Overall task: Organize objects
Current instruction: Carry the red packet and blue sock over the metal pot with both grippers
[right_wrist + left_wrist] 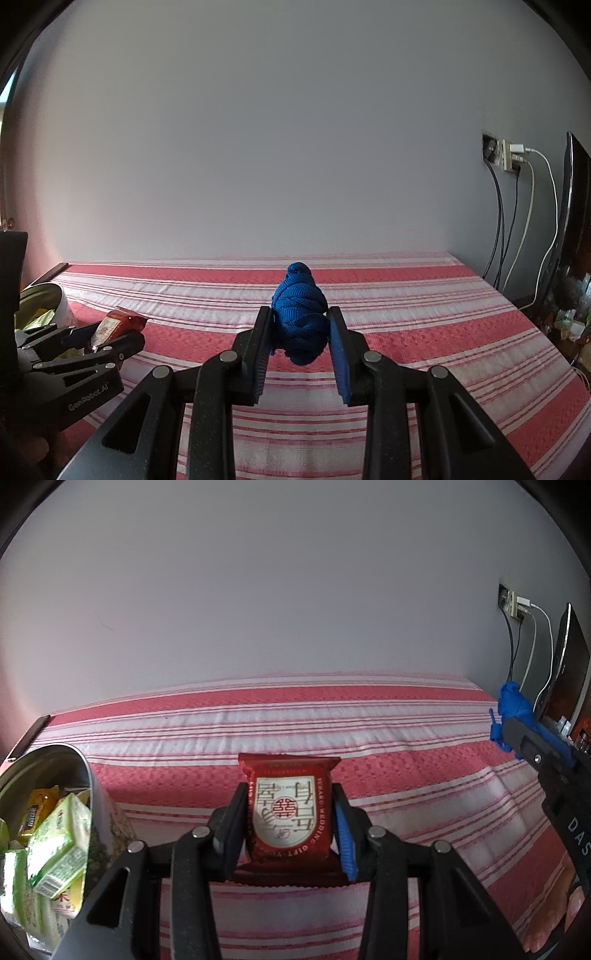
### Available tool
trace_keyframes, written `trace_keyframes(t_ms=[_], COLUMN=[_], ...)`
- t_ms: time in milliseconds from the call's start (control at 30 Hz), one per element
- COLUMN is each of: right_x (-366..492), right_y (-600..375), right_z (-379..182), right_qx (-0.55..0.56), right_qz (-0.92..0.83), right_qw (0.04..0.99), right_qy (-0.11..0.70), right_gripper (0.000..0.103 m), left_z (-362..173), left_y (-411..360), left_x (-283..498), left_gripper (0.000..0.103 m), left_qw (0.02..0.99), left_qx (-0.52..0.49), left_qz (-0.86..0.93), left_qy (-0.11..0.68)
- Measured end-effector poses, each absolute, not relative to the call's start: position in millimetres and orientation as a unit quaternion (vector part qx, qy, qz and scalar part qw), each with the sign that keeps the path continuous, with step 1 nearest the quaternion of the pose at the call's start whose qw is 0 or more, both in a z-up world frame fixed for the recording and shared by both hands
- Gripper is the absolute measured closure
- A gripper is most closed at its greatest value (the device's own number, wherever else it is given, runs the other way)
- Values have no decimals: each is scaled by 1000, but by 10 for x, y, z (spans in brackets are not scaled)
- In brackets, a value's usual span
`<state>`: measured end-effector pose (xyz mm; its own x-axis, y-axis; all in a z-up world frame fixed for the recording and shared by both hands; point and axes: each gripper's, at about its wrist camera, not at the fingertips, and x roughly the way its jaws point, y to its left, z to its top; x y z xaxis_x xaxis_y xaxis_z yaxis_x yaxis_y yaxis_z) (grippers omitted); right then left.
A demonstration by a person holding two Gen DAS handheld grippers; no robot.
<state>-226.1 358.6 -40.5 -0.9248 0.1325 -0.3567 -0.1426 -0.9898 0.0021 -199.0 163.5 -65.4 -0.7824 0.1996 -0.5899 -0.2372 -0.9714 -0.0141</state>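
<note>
My left gripper (290, 805) is shut on a red snack packet (289, 808) with a white label, held upright above the striped cloth. The packet also shows in the right wrist view (118, 325), between the left gripper's fingers (110, 345). My right gripper (299, 332) is shut on a bundle of blue braided rope (300, 317), held above the cloth. The rope also shows at the right of the left wrist view (513, 709). A round metal tin (55, 834) at the lower left holds green packets and a yellow one.
A red and white striped cloth (406, 332) covers the surface up to a plain grey wall. At the far right a wall socket (506, 155) has black and white cables hanging down, beside a dark screen (572, 221). The tin (40, 302) stands at the cloth's left edge.
</note>
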Motion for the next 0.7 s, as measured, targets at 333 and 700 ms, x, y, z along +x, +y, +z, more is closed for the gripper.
trace_keyframes(t_ms=[333, 700], right_x=[-2144, -2009], right_y=[3468, 3318], right_z=[-378, -352], right_qx=[-164, -146], right_qz=[984, 987], right_qw=[69, 61], right_qy=[8, -2], right_gripper=[71, 71], left_z=[-641, -614], left_y=[1617, 1571], left_x=[-1803, -1693], left_gripper=[61, 61], left_qw=[112, 111], left_qx=[-274, -254], left_qz=[955, 960], left_qy=[32, 34])
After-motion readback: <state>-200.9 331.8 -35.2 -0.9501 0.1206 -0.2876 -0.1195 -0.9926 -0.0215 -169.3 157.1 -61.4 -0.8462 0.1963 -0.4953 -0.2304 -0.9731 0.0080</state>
